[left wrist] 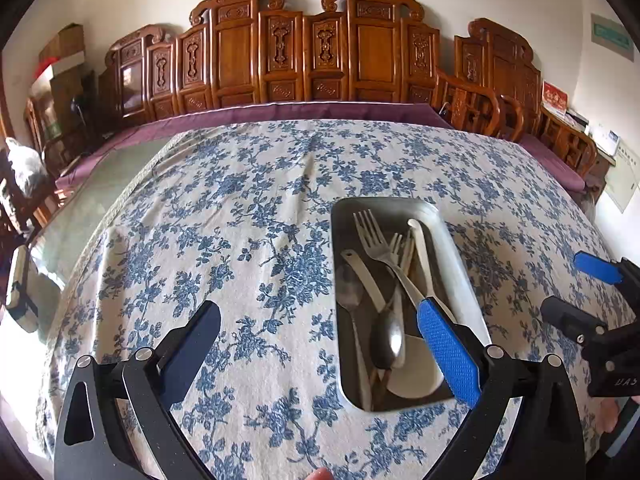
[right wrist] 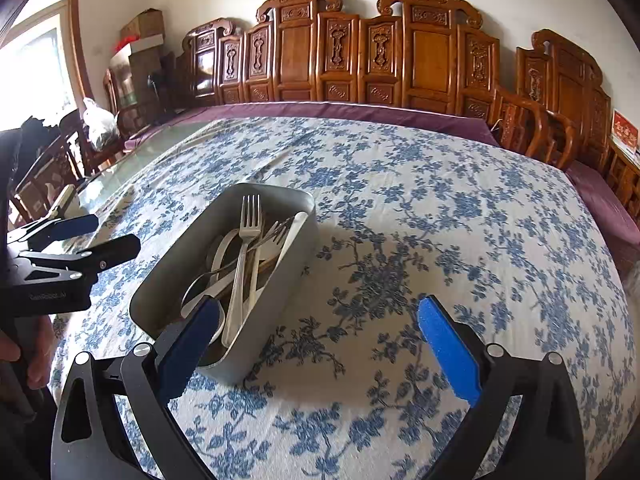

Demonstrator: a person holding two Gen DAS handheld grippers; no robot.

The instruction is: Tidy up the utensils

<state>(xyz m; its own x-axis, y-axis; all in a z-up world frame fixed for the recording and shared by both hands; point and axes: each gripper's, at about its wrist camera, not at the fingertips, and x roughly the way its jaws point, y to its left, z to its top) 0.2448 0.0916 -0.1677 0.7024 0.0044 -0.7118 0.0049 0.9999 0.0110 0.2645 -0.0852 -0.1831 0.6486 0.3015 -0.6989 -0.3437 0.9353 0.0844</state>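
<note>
A rectangular metal tray (left wrist: 454,248) sits on the flowered tablecloth and holds several utensils in a loose pile: forks (left wrist: 370,228), a steel spoon (left wrist: 388,340) and a white spoon (left wrist: 416,372). My left gripper (left wrist: 316,312) stands open to the tray's left, its blue-padded finger (left wrist: 448,348) overlapping the tray's near right part, nothing between the fingers. In the right wrist view the tray (right wrist: 280,292) lies left of centre with a fork (right wrist: 248,216) on top. My right gripper (right wrist: 320,308) is open and empty beside the tray's near end. Each gripper also shows in the other view: right gripper (left wrist: 566,284), left gripper (right wrist: 116,232).
The blue-flowered tablecloth (left wrist: 248,208) covers a large table with a purple cloth (left wrist: 280,114) along its far edge and bare glass (right wrist: 116,168) at the left. Carved wooden chairs (right wrist: 428,60) line the wall behind. Stacked boxes (right wrist: 140,40) stand at the far left.
</note>
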